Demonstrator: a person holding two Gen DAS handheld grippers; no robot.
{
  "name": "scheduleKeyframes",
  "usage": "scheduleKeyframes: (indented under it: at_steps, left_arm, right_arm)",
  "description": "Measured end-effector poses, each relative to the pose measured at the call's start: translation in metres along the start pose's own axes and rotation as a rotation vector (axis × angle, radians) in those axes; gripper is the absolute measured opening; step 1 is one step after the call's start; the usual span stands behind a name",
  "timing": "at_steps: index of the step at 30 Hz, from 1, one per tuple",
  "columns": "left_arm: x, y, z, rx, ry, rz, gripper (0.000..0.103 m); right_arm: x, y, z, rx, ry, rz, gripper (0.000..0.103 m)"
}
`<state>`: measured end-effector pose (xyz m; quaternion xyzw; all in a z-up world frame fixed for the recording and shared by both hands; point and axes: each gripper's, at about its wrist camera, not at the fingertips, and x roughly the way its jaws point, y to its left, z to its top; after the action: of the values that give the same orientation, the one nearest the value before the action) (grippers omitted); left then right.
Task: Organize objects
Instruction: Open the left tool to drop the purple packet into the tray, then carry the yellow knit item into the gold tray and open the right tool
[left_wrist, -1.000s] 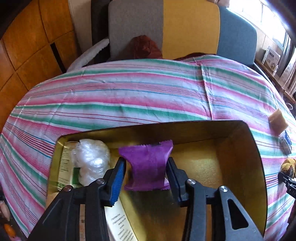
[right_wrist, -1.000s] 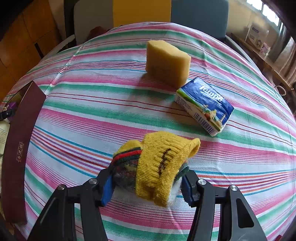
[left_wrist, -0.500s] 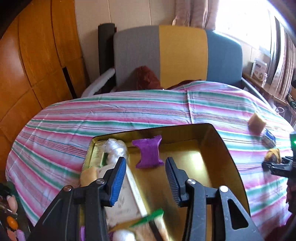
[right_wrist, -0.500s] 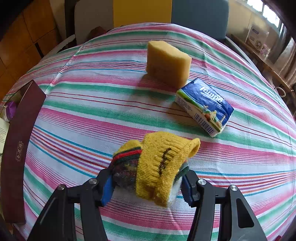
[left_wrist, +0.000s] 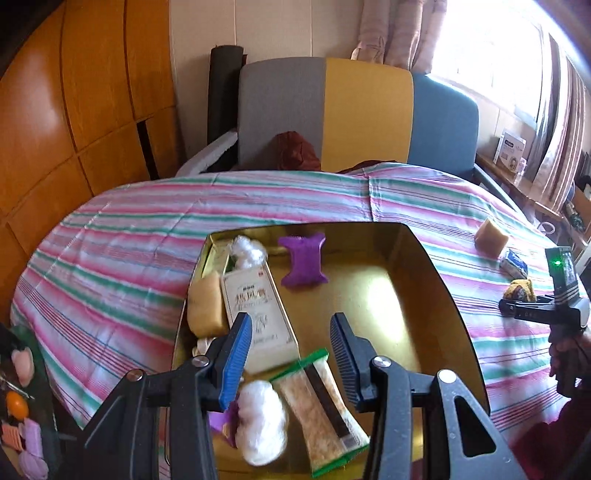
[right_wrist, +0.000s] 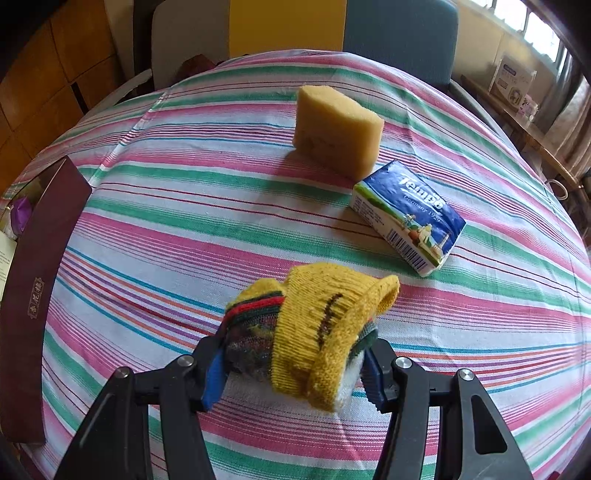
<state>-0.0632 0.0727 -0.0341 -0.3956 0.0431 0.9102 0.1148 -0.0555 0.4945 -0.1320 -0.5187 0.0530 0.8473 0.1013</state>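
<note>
Gold-coloured metal tin (left_wrist: 436, 280), with its dark maroon outer wall seen at the left edge of the right wrist view, is where the loose objects are being gathered, and it sits on the near left part of the striped tablecloth (left_wrist: 147, 236). Several things are judged already put away: a purple crinkled sachet (left_wrist: 303, 263) lies at the far side of the tin, a white slim printed box (left_wrist: 258, 310) and a tan sponge block (left_wrist: 205, 303) lie along its left side, a white plastic wad (left_wrist: 248, 251) sits in the far left corner, and a green-edged snack packet (left_wrist: 325, 402) with a white cotton ball (left_wrist: 263, 421) lies at the near side. The left gripper (left_wrist: 291, 343) hangs over the tin with jaws apart and nothing between them. The right gripper (right_wrist: 293, 365) is clamped on a yellow knitted sock bundle (right_wrist: 321, 328), which rests on the cloth to the right of the tin. Still left outside, further off, are a yellow sponge (right_wrist: 338, 131) and, just beside it, a blue tissue pack (right_wrist: 408, 218). The work is judged well past halfway, with three items remaining.
</note>
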Motion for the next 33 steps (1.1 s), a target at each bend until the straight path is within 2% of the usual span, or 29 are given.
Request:
scheduleKeyframes:
  at_steps: [3,11,17,19,23,28,33]
  left_arm:
    - [-0.002,0.006,-0.007,-0.011,0.012,-0.012,0.044]
    - [-0.012,0.026,-0.020,-0.035,0.010,0.038,0.044]
    - [-0.012,0.040,-0.027,-0.053,0.016,0.042,0.044]
    - [-0.013,0.043,-0.030,-0.061,0.018,0.038,0.044]
    - [-0.013,0.049,-0.034,-0.072,0.022,0.028,0.044]
    - [-0.014,0.055,-0.038,-0.084,0.020,0.018,0.044]
    - [-0.015,0.060,-0.042,-0.094,0.018,0.018,0.044]
  right_arm:
    - [-0.001,0.002,-0.002,-0.003,-0.004,-0.002,0.060]
    - [0.000,0.001,-0.001,-0.008,-0.013,-0.004,0.059]
    - [-0.001,0.002,-0.002,0.009,-0.006,-0.016,0.059]
    - [-0.001,0.003,-0.001,0.031,0.005,-0.029,0.058]
    - [-0.007,0.011,0.000,0.057,0.027,-0.056,0.046]
    - [-0.028,0.021,-0.002,0.082,-0.004,-0.070,0.043]
    - [-0.063,0.037,0.001,0.057,-0.068,-0.029,0.043]
